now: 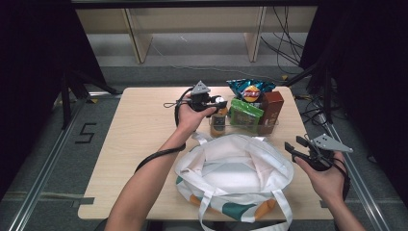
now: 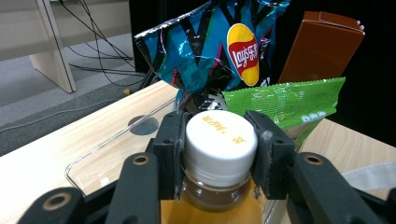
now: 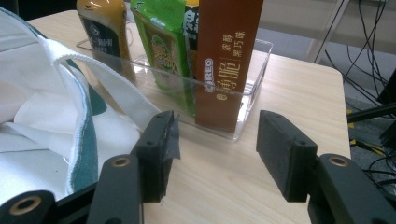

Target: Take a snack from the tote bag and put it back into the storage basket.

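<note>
Four snacks stand in the clear plastic tray point(image 1: 269, 129) behind the white cloth tote bag point(image 1: 231, 166) on the desk point(image 1: 139, 144), none bagged yet. The left tool point(image 2: 219, 151) clamps the white cap of the amber drink bottle point(image 2: 219, 142), one blue crisp packet point(image 2: 210, 42) behind. The right tool point(image 3: 215, 149) gapes empty before one brown biscuit box point(image 3: 226, 60).
</note>
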`<state>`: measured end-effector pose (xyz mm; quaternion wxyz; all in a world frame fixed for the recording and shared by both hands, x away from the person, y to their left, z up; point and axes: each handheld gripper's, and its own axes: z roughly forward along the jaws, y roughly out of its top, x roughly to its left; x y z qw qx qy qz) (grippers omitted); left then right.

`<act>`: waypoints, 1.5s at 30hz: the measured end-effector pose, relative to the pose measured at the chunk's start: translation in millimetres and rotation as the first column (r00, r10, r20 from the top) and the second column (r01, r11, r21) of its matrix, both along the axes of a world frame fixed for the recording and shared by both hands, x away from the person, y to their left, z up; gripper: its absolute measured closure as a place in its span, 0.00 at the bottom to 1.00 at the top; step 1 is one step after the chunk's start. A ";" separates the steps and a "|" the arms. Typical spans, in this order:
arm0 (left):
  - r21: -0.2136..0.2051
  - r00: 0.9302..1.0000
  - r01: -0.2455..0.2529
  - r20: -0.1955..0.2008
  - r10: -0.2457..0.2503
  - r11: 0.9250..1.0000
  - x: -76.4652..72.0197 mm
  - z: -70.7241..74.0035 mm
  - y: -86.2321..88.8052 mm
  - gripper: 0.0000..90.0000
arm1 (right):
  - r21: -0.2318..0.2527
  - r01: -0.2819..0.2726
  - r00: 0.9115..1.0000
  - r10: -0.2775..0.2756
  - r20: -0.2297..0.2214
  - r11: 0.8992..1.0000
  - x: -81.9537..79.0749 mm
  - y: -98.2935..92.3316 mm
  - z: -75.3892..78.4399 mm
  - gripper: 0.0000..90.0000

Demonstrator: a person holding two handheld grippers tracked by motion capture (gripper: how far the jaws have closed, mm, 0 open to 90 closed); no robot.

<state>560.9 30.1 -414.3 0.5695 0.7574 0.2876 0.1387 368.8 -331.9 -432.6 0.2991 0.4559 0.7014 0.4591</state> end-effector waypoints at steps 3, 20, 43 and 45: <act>-0.010 1.000 -0.004 -0.004 0.004 1.000 0.3 -0.7 0.8 0.65 | -0.034 -0.005 1.000 0.004 -0.019 0.999 -0.9 -2.8 1.4 0.53; -0.011 1.000 0.010 -0.009 -0.011 1.000 0.1 -1.6 2.4 0.65 | -0.044 -0.031 1.000 0.030 -0.007 0.999 0.6 -3.3 1.2 0.53; -0.030 1.000 0.017 -0.009 -0.018 0.999 -0.6 -2.5 2.5 0.46 | -0.027 -0.010 1.000 0.010 0.008 1.000 0.3 -0.5 -0.2 0.52; -0.037 1.000 0.019 -0.009 -0.019 0.999 -1.5 -1.1 2.3 0.44 | -0.039 -0.008 1.000 0.009 0.002 0.999 0.1 -1.5 -0.3 0.52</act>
